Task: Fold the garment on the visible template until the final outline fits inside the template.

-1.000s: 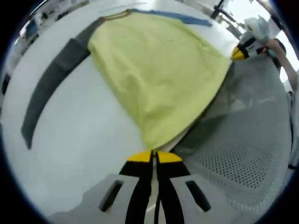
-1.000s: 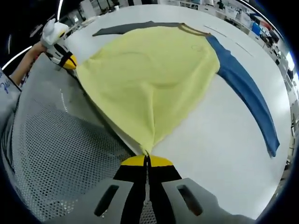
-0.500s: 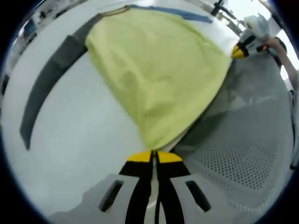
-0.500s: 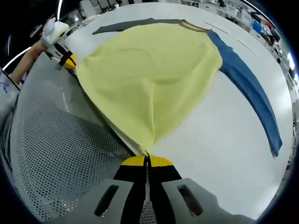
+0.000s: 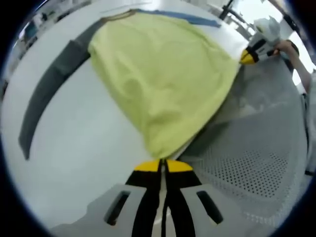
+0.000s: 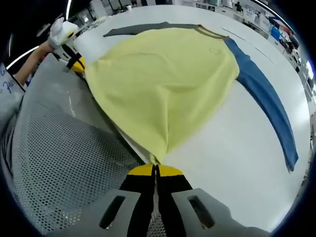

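On the white surface your left claw pinched one hem corner of the yellow garment. Your right claw clamped the other corner, its blue sleeve lying flat.

The garment is lying spread on the worktop, its hem corners reaching the near edge at each tool.

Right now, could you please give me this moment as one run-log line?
left claw: shut on shirt hem corner | right claw: shut on opposite corner | yellow shirt: unfolded on white table | sleeves: grey, blue, spread
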